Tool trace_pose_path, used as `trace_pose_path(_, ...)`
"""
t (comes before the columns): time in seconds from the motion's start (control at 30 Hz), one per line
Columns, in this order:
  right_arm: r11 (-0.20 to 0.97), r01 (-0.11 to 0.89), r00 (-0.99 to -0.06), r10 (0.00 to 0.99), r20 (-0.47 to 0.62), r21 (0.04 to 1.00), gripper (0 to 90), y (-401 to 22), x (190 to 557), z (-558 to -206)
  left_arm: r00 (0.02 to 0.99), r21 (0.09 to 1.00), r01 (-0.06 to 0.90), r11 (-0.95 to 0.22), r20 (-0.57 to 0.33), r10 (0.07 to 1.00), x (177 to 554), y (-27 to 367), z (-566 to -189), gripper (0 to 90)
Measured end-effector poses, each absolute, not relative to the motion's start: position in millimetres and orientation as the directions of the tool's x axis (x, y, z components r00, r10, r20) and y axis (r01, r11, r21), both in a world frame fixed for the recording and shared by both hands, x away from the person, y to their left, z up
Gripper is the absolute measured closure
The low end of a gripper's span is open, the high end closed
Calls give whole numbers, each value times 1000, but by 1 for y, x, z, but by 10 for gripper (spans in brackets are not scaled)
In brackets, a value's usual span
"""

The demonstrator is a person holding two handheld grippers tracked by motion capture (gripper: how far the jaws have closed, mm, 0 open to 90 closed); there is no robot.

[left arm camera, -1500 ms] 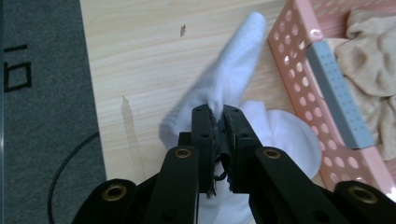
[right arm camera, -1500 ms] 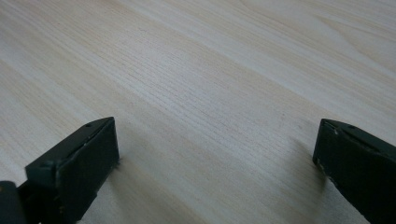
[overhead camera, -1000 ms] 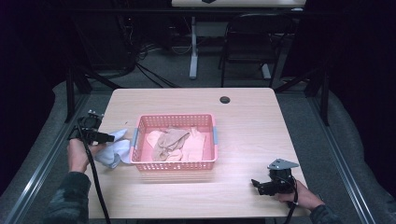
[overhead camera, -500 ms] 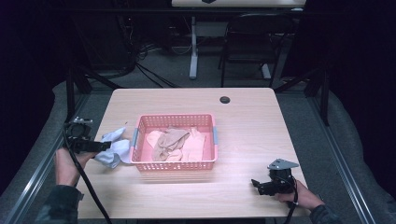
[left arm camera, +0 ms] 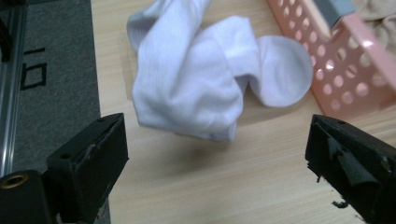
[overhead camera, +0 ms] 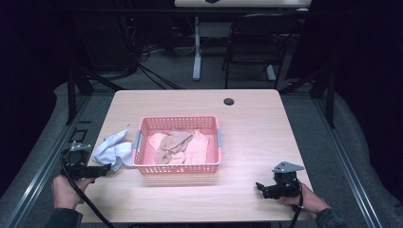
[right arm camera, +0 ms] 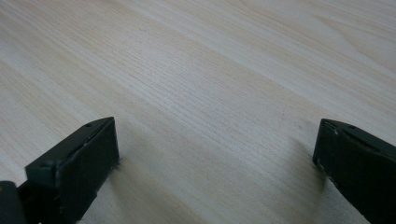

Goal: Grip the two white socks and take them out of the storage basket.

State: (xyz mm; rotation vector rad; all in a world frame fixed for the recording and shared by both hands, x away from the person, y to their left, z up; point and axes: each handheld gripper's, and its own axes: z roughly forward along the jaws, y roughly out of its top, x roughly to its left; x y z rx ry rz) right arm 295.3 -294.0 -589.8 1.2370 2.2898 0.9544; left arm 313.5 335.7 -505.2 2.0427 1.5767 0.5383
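On the tabletop (overhead camera: pixel 247 128), a crumpled white sock (left arm camera: pixel 205 79) lies just beside the left wall of the pink basket (overhead camera: pixel 178 166). Near it, the left claw (left arm camera: pixel 215 177) has just been opening; its jaws stand wide with nothing between them. At the near right corner, the right claw (right arm camera: pixel 215 172) gapes empty over bare wood.

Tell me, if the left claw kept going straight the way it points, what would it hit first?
Most likely the white cloth lying just ahead of the open left claw on the table; the pink basket sits beyond and to one side.
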Motion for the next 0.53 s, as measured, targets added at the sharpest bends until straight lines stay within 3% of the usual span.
trace_pose_path(0.3, 386, 588, -548, 837, -2, 711, 0, -294, 295, -590, 219, 558, 807, -194, 22, 975, 303, 341, -533, 9)
trace_pose_path(0.53, 386, 588, -547, 837, -1, 711, 0, -294, 295, -590, 228, 567, 799, -201, 24, 973, 304, 340, -533, 2)
